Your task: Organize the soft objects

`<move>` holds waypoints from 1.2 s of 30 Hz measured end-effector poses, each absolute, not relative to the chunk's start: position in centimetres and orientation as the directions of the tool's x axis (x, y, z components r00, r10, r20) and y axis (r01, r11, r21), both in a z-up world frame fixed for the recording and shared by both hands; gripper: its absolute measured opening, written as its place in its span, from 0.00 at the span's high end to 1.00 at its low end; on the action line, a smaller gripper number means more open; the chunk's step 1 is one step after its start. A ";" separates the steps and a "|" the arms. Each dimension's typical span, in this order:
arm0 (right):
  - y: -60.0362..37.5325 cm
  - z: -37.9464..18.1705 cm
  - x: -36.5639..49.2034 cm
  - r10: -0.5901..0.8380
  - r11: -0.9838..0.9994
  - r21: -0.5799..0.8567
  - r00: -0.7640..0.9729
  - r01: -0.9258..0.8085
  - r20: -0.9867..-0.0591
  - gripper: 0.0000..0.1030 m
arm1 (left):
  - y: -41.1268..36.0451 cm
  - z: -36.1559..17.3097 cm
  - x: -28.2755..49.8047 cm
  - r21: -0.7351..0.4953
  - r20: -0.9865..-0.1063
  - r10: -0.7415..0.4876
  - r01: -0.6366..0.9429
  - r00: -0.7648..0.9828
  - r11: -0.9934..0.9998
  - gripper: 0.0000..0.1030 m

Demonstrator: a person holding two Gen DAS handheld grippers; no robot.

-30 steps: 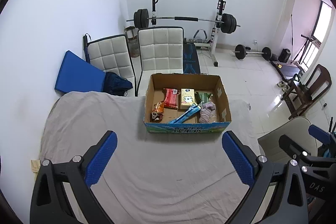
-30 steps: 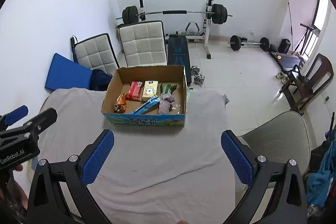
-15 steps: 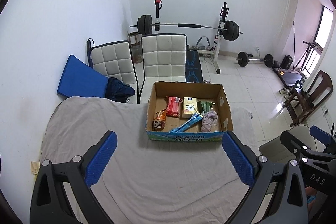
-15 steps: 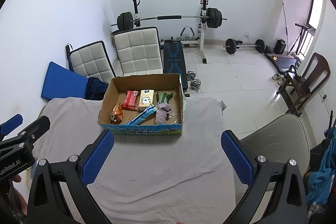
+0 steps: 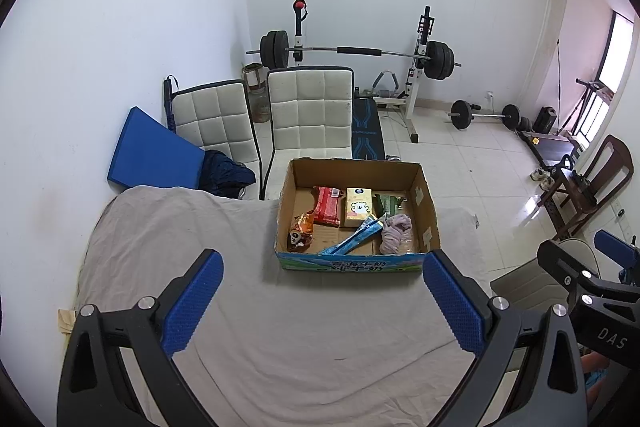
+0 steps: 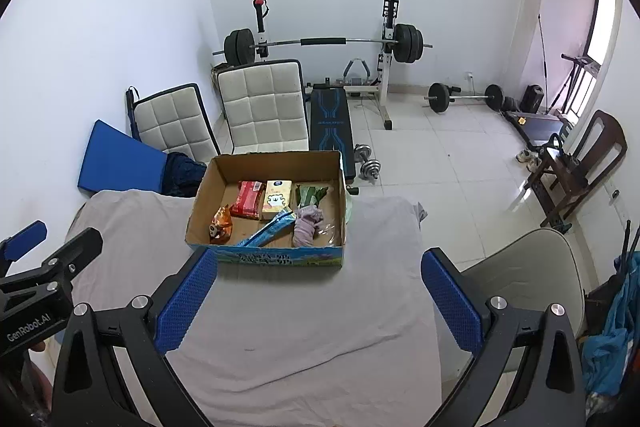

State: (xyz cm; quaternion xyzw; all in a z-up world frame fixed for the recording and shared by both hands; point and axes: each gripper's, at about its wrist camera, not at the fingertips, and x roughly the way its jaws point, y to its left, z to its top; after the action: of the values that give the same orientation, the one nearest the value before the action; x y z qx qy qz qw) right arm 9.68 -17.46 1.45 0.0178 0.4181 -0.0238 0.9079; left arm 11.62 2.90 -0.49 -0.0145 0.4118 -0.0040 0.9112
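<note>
Both my grippers, left gripper (image 5: 320,301) and right gripper (image 6: 318,297), hang empty with fingers wide apart, the cardboard box (image 5: 352,265) of soft objects straight ahead, neither clearly nearer.

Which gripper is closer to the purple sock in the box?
Right, by a little. The right gripper is almost straight in front of the sock; the left gripper sits off to its left.

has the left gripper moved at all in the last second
Yes. The left gripper has pulled back and up: the cardboard box and white chairs sit lower and smaller in its view.
</note>
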 end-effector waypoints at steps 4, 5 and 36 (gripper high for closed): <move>-17.4 1.6 9.6 -0.027 0.999 0.010 0.653 0.054 -0.757 0.00 | 2.9 -0.5 11.6 -0.030 -0.751 -0.020 -0.004 0.660 1.000 0.01; -17.4 1.6 9.6 -0.027 0.999 0.011 0.653 0.054 -0.757 0.00 | 2.9 -0.5 11.6 -0.030 -0.752 -0.020 -0.003 0.659 1.000 0.01; -17.8 2.8 10.2 -0.040 0.999 -0.006 0.664 0.054 -0.746 0.00 | 2.8 -0.3 12.2 -0.029 -0.755 -0.010 -0.018 0.656 0.999 0.01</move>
State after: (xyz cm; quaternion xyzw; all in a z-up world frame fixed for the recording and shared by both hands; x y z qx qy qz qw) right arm 10.20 -17.79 2.82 0.0086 0.4089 -0.0259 0.9122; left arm 12.16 2.78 -0.28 -0.0167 0.4149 0.0021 0.9097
